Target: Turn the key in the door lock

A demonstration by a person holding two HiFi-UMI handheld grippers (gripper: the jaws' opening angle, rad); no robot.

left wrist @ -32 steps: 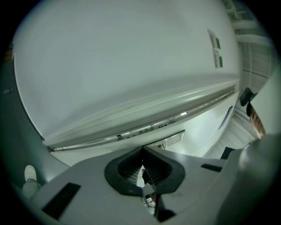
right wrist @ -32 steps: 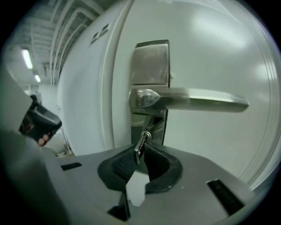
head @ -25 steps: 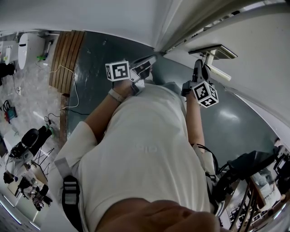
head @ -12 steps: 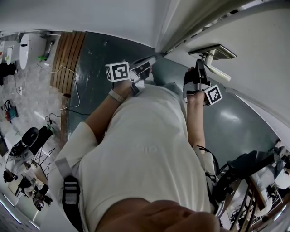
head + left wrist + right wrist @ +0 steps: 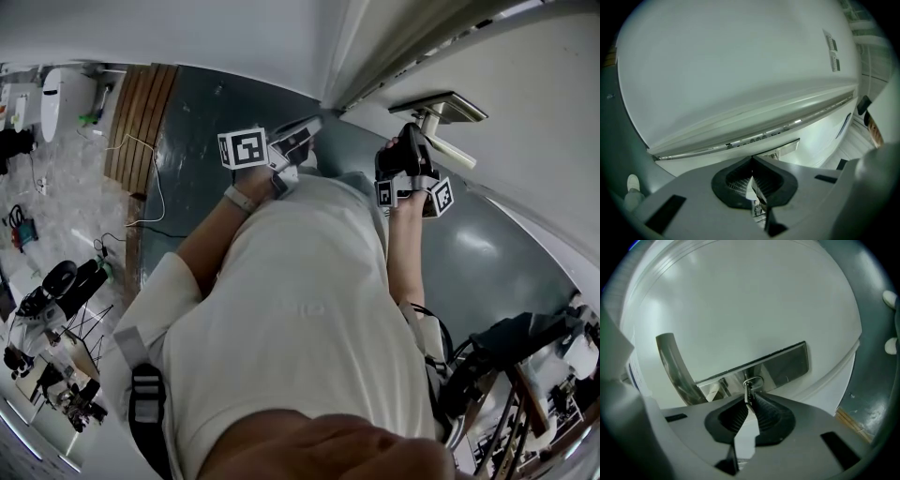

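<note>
The white door [image 5: 525, 141] carries a metal lock plate [image 5: 776, 365] with a lever handle [image 5: 675, 369]. A small metal key [image 5: 749, 387] sticks out of the plate beside the handle's base. My right gripper [image 5: 750, 401] is shut on the key's head and points level at the door; in the head view the right gripper [image 5: 410, 141] sits just below the lever handle [image 5: 450, 145]. My left gripper [image 5: 752, 163] is shut with nothing between its pads and faces the door's edge [image 5: 754, 133]. In the head view the left gripper [image 5: 307, 125] hangs apart from the lock, further left.
The person's torso in a white shirt [image 5: 300, 309] fills the middle of the head view. The floor [image 5: 197, 122] is dark grey-green, with a wooden mat [image 5: 139, 122] and a loose cable [image 5: 150, 202] at the left. Equipment and stands [image 5: 52, 309] crowd the lower left; a dark chair [image 5: 511, 342] stands at lower right.
My right gripper has rolled about its own axis at the lock, so its marker cube now shows a different side. The left gripper has stayed where it was.
</note>
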